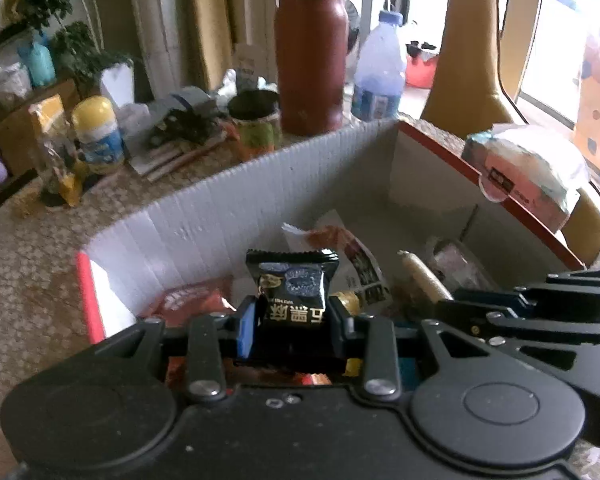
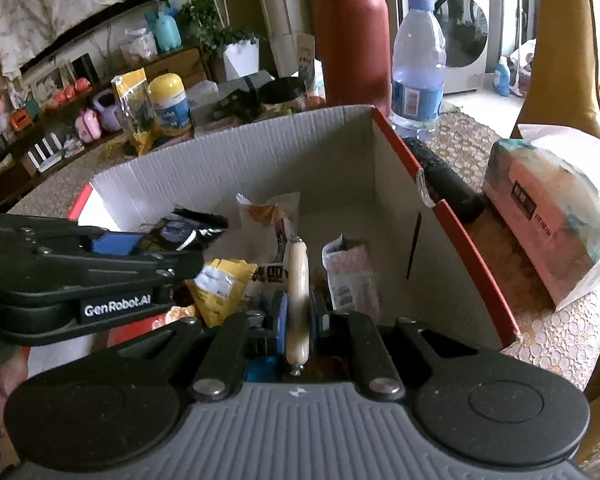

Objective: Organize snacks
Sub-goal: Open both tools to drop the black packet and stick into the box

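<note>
Both tools hang over the box (image 2: 260, 152): left tool (image 1: 292, 316) clamped on a black packet (image 1: 292, 284), right tool (image 2: 298, 316) on a sausage (image 2: 298, 300) lying lengthwise along its fingers.

My table wore a beige lace-patterned cloth (image 2: 476, 148). Directly on it stood the open red-and-white corrugated cardboard box (image 2: 260, 160), a tall rust-red flask (image 2: 352, 40), a clear plastic water bottle (image 2: 418, 64) and a soft tissue pack (image 2: 548, 208).

Black packet (image 1: 292, 292) bottom hidden btwn tool pads, sausage (image 2: 298, 300) print too small, red flask (image 1: 310, 44) top cut off
</note>
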A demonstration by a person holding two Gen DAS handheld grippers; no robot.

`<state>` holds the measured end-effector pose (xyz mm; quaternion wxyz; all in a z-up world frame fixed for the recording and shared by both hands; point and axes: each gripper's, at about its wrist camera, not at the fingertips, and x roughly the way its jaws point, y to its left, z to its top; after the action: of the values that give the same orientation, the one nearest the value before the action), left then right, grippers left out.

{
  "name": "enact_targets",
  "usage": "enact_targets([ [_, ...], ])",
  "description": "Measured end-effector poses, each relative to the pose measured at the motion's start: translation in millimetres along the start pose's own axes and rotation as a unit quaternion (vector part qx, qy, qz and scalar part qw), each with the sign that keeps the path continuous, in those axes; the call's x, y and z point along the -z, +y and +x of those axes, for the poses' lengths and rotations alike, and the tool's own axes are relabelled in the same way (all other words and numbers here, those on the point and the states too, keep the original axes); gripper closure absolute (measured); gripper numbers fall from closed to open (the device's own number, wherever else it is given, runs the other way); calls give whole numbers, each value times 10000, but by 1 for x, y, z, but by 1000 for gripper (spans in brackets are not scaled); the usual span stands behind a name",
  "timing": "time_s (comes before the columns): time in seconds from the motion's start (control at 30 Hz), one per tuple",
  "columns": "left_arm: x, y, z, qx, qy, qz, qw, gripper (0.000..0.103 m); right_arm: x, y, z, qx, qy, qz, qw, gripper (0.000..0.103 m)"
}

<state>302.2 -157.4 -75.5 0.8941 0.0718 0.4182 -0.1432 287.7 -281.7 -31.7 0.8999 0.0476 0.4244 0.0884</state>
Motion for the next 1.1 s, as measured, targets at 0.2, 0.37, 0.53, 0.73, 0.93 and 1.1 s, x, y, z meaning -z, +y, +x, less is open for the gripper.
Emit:
enact_targets([
  [0.2, 4, -2, 7, 44, 112, 18, 9999, 68, 2, 2, 3, 78, 28, -46, 10000, 92],
  [0.37, 4, 0, 7, 51, 177, -25, 9998, 65, 3, 2, 0, 89, 11, -37, 10000, 92],
  [0.53, 5, 2, 2, 55, 127, -89, 9999, 58, 3, 2, -4, 63, -19, 2, 10000, 92],
  [0.73, 8, 4, -13, 15, -35, -130, 9999, 38, 4, 2, -15, -23, -88, 92, 9999, 91],
  [0.93, 10, 6, -35, -18, -239, -189, 9995, 27, 5, 5, -32, -87, -226, 50, 9997, 78],
  [1.1, 14, 8, -58, -10, -437, -215, 9988, 20, 7, 10, -52, -154, -384, 33, 9991, 75],
])
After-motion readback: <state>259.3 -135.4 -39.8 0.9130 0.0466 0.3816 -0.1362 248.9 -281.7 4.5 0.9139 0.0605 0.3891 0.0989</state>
